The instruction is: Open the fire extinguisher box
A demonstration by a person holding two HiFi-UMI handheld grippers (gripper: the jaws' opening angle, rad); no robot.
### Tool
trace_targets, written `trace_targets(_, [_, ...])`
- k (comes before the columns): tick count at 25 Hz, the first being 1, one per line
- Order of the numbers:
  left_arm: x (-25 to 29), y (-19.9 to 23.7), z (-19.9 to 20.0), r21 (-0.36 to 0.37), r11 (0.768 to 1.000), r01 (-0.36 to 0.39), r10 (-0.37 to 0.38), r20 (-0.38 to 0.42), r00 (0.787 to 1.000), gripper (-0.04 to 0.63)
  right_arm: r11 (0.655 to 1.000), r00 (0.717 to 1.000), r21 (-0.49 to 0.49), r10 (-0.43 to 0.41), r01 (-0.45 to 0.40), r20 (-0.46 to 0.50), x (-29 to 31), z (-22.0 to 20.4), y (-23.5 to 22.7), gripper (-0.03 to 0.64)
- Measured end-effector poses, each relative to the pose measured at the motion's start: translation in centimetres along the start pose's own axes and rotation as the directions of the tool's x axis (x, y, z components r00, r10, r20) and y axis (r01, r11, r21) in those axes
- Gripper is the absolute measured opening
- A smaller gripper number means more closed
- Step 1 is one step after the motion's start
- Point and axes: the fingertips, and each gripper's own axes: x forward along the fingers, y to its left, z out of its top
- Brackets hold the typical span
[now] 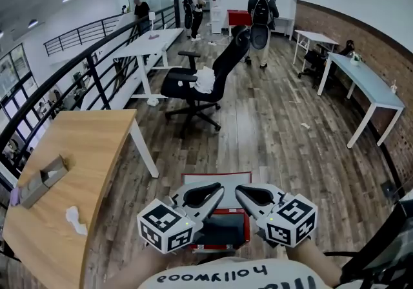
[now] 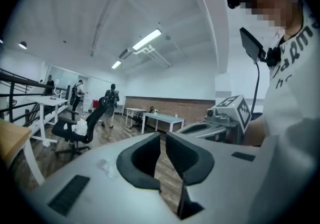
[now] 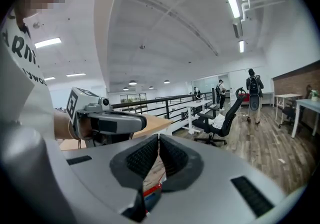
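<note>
The fire extinguisher box (image 1: 216, 179) is a red case with a dark front window, lying on the wooden floor right below me. A sliver of its red shows under the right jaws (image 3: 152, 191) in the right gripper view. Both grippers hang side by side above it, close to my chest, and neither touches it. My left gripper (image 1: 210, 191) (image 2: 162, 138) has its jaws shut, tips together, with nothing between them. My right gripper (image 1: 248, 192) (image 3: 159, 138) is likewise shut and empty. Each gripper shows in the other's view: the right gripper's marker cube (image 2: 234, 109), the left gripper's body (image 3: 100, 121).
A wooden desk (image 1: 84, 152) stands at the left with a cardboard box (image 1: 44, 178) and crumpled tissue (image 1: 76, 220) on it. A black office chair (image 1: 200, 84) sits ahead, a black railing (image 1: 84, 68) runs along the left, white tables (image 1: 364, 84) stand at the right, and people (image 1: 261, 13) stand far off.
</note>
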Motion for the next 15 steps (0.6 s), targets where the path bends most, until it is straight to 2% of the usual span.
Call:
trace_targets(4, [0.0,1.4,-2.6,-0.049,0.997,-0.053,0.051,-0.043,0.998,0.037,1.000,0.999,0.004,0.000,0.000,-0.035,1.0,-1.4,-0.2,0.011])
trace_targets(11, [0.3,1.6,-5.7,-0.065,0.995,-0.075,0.067,-0.111,0.991,0.037,1.000,0.996,-0.004,0.013,-0.013,-0.083,1.8,-3.2,-0.2,0.011])
trace_targets(15, [0.0,2.3,-6.2,-0.051,0.994,-0.100,0.093,-0.129,0.987,0.037,1.000,0.996,0.005,0.023,-0.023,-0.087,1.8,-3.7,-0.3,0.011])
